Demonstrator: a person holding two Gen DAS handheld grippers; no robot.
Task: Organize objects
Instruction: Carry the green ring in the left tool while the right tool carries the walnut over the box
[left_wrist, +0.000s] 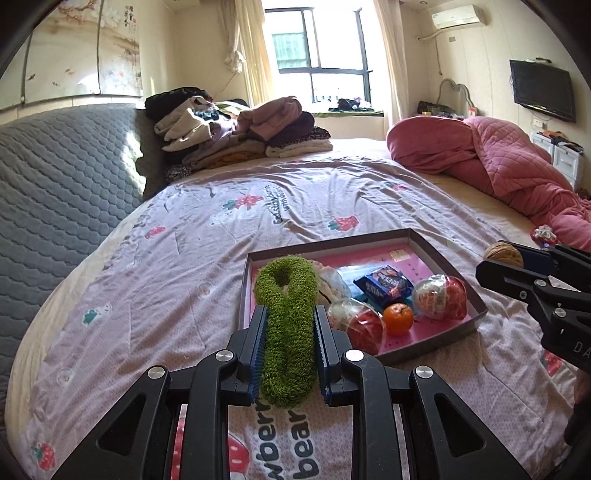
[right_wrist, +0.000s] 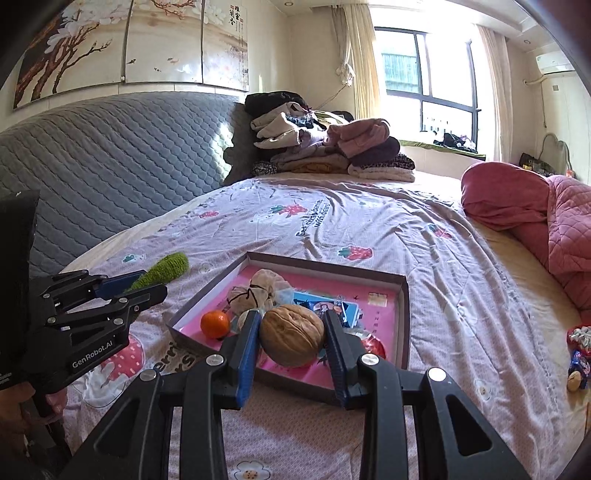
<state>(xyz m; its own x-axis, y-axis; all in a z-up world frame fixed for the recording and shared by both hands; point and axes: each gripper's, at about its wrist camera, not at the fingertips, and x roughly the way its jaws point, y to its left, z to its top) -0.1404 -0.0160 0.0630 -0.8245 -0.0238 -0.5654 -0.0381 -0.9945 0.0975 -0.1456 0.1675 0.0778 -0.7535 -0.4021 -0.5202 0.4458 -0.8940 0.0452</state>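
- The left claw (left_wrist: 289, 332) is clamped on a fuzzy green loop (left_wrist: 288, 325); its blue pads press on both sides of the loop, and the upper end of the loop, with a hole in it, stands out past the fingertips.
- The right claw (right_wrist: 291, 334) is clamped on a walnut (right_wrist: 291, 334), which sits between the two pads.
- Both claws are in the air above the bed (left_wrist: 184, 229), near the shallow box (left_wrist: 476, 314) that lies on the sheet with strawberry print.
- From the left wrist view, the loop is over the left edge of the box. From the right wrist view, the walnut is in front of the near part of the box.
- Inside the box, on its pink bottom, lie a small orange (left_wrist: 398, 318), a blue snack packet (left_wrist: 384, 284), two balls in shiny wrap (left_wrist: 439, 297) and a beige cloth pouch (right_wrist: 258, 291).
- On the sheet to the right of the box, a few small wrapped items (right_wrist: 580, 350) lie apart.
- At the far side of the bed there is a pile of folded clothes (left_wrist: 236, 129), and a pink quilt (left_wrist: 498, 158) is at the right.
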